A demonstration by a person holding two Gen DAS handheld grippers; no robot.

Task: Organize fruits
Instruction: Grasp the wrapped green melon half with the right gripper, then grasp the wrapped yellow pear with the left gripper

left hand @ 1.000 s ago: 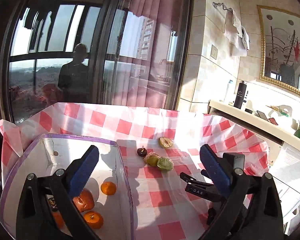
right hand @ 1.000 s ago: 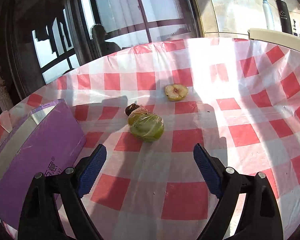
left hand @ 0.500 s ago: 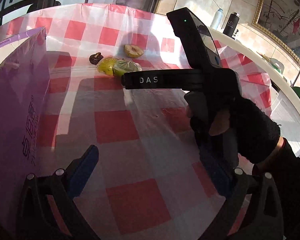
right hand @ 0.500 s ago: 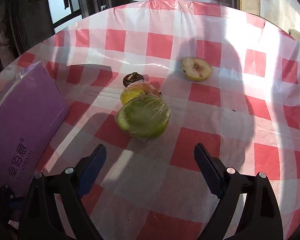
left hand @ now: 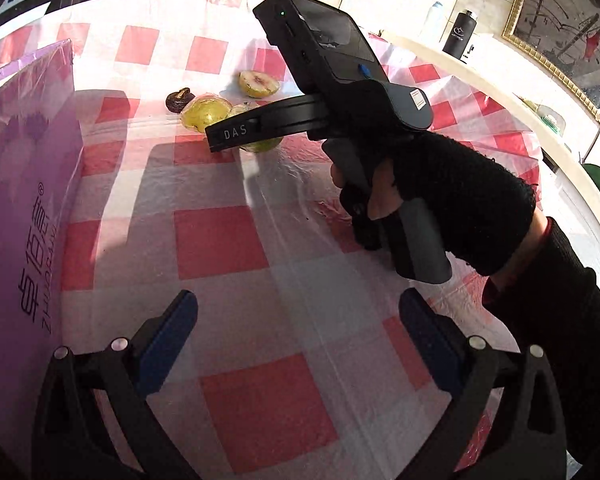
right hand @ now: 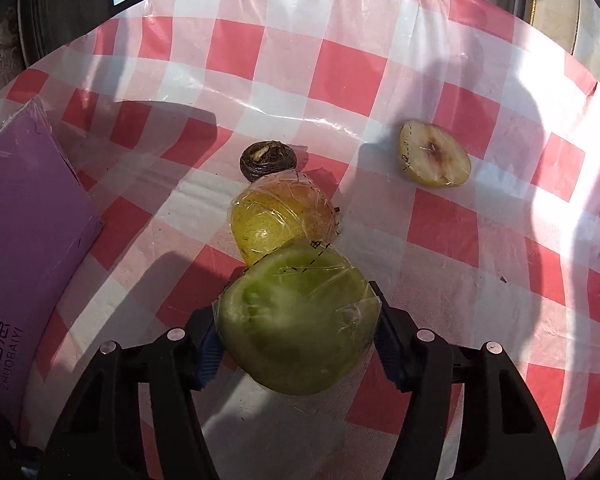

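While the left tongs (left hand: 298, 336) gape, the right tongs (right hand: 296, 344) clamp the wrapped green fruit (right hand: 296, 320), hiding their pads.

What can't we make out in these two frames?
- Purple box interior: both views show only its outer wall.
- Green fruit: in the left wrist view, mostly hidden behind the right gripper.
- Green fruit's underside and table contact: right wrist view, hidden by its own bulk.
- Dashed print on the plastic wrap: too small.
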